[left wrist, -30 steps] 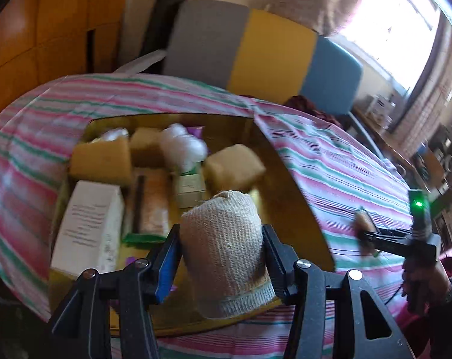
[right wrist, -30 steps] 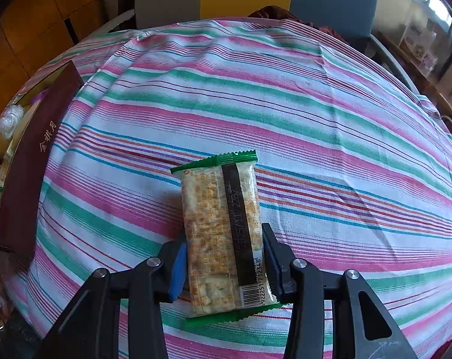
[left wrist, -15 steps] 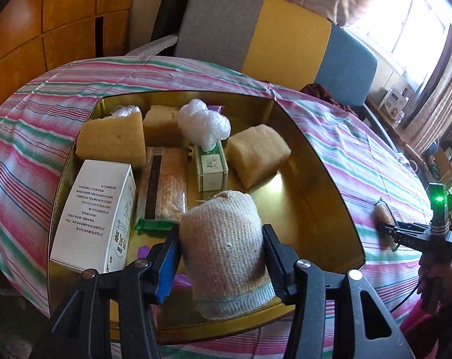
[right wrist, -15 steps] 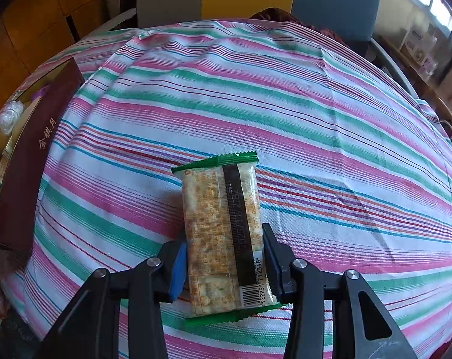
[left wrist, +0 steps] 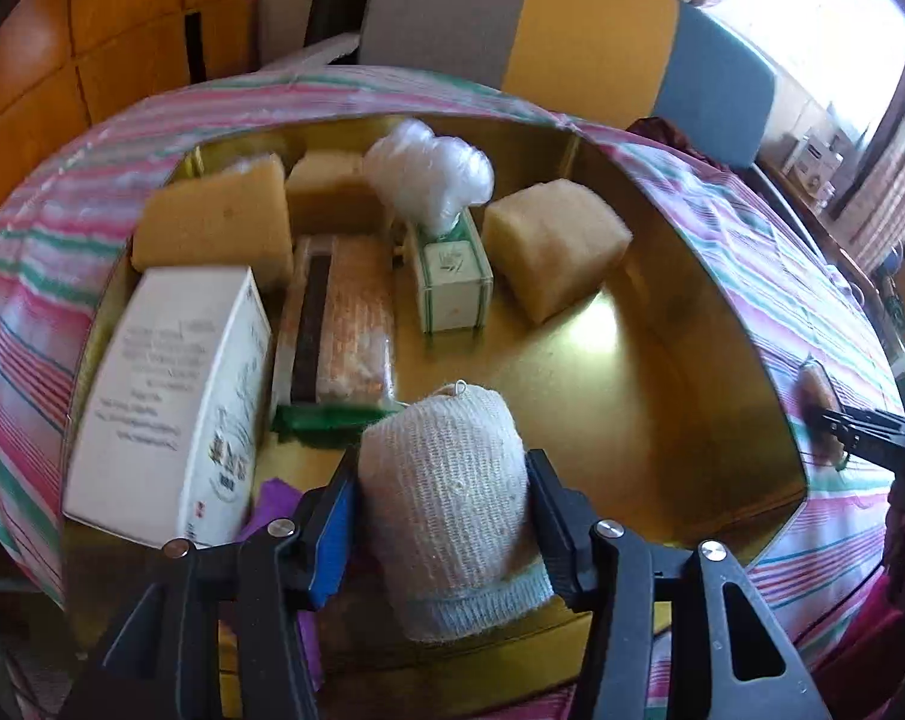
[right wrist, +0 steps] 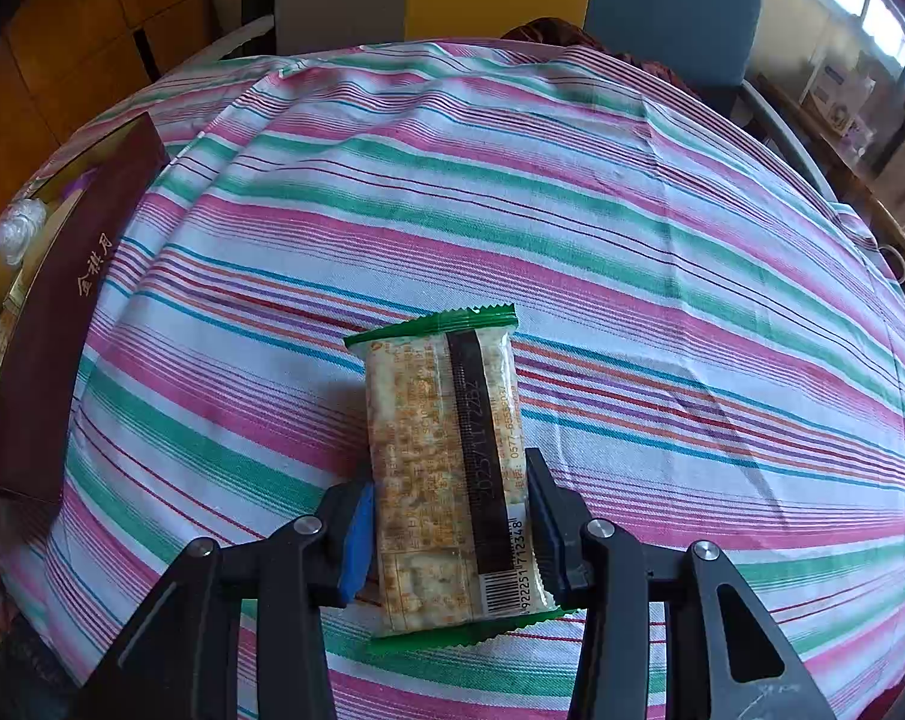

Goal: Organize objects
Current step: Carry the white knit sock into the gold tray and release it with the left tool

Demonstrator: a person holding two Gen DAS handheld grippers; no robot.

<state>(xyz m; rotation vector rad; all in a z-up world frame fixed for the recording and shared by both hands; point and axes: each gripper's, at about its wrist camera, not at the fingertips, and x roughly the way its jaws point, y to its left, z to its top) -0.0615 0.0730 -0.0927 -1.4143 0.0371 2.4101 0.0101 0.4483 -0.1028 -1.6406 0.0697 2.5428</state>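
A rolled gauze bandage (left wrist: 452, 504) is seen between the fingers of the left gripper (left wrist: 443, 516), over the near part of a gold-lined box (left wrist: 680, 432). The jaws are opening, yet both pads are still seen against the roll's sides. Compared with a second ago, the box interior is seen larger and closer, and the roll has been brought lower toward its floor. Further in, a white carton (left wrist: 164, 396), a cracker packet (left wrist: 338, 324), a small green-and-white box (left wrist: 455, 279), a clear plastic bag (left wrist: 428, 171) and three yellow sponges (left wrist: 212, 222) are seen lying unmoved.

In the right wrist view a second cracker pack (right wrist: 446, 468) is clamped at its barcode end by the right gripper (right wrist: 449, 528), its jaws closed on it over the striped tablecloth (right wrist: 512, 210); nothing there has changed. The box's maroon outer wall (right wrist: 56, 324) is seen at the left edge.
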